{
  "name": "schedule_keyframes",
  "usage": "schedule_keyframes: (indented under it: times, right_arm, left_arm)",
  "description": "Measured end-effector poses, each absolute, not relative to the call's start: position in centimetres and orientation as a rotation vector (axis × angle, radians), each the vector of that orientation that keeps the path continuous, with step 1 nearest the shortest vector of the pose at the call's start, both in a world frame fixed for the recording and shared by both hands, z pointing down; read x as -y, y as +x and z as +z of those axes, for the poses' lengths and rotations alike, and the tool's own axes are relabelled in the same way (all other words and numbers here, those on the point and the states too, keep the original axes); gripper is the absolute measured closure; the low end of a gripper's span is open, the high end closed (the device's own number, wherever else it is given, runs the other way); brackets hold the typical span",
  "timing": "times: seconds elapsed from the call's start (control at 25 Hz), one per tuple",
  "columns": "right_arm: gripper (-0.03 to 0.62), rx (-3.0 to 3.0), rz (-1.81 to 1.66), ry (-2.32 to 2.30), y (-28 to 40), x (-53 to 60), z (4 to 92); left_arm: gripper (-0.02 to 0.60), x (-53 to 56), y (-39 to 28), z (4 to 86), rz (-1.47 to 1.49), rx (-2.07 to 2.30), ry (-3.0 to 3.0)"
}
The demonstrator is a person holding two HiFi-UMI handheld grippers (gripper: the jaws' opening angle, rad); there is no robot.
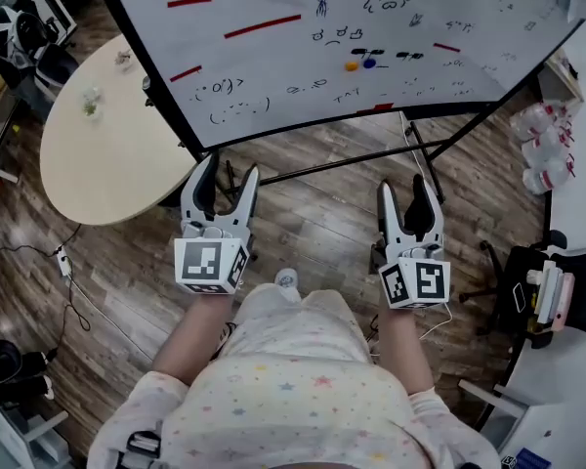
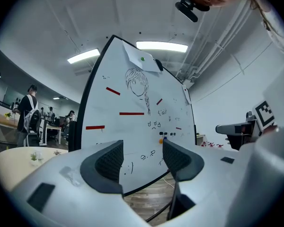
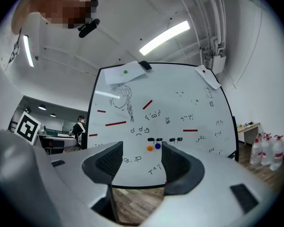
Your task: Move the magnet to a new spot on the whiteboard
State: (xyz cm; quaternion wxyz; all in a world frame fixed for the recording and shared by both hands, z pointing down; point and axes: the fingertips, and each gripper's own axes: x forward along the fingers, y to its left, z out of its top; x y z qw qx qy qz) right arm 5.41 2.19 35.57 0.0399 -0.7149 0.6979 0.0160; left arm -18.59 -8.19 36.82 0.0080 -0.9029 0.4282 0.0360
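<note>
Both my grippers hang low in front of me, well short of the whiteboard (image 1: 283,62). The left gripper (image 1: 230,169) has its jaws apart with nothing between them. So does the right gripper (image 1: 402,186). The step in hand, as I judge it, is the reach and pick.

An orange magnet (image 3: 150,148) and a blue magnet (image 3: 157,146) sit just beside each other in the lower middle of the board. I cannot tell which one the task means. The right gripper's view frames the pair between its jaws, so I judge the right one better placed to go in.

To do it well, I would come in square to the board and keep the jaws wide. I would close on one magnet's sides only, since its neighbour is close enough to get caught too. A straight pull off the surface should free it cleanly. Sliding it could smear the small drawings (image 3: 153,114) around it.

For a new spot, the board has bare white patches between the drawings and the red strips (image 1: 264,25). I would stay well inside the dark frame and away from the lower edge.

The round table (image 1: 107,154) crowds the board's left corner. The board's stand (image 1: 332,166) crosses the floor (image 1: 313,228) ahead of my feet, and bottles (image 1: 547,149) stand to the right. The open way is straight ahead and up.
</note>
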Motion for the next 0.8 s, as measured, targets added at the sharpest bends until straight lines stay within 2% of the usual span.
schedule_keyframes:
  times: [0.4,0.8]
  right_arm:
    - [0.358,-2.167,0.033,-2.175,7.4,3.4,36.0]
    - [0.356,-2.232,0.055,-2.076,12.7,11.0,35.2]
  left_arm:
    - [0.344,12.7,-16.7,37.7,0.100,-1.389,-2.824]
    - [0.344,17.3,-12.4,37.8,0.102,-1.518,-2.775]
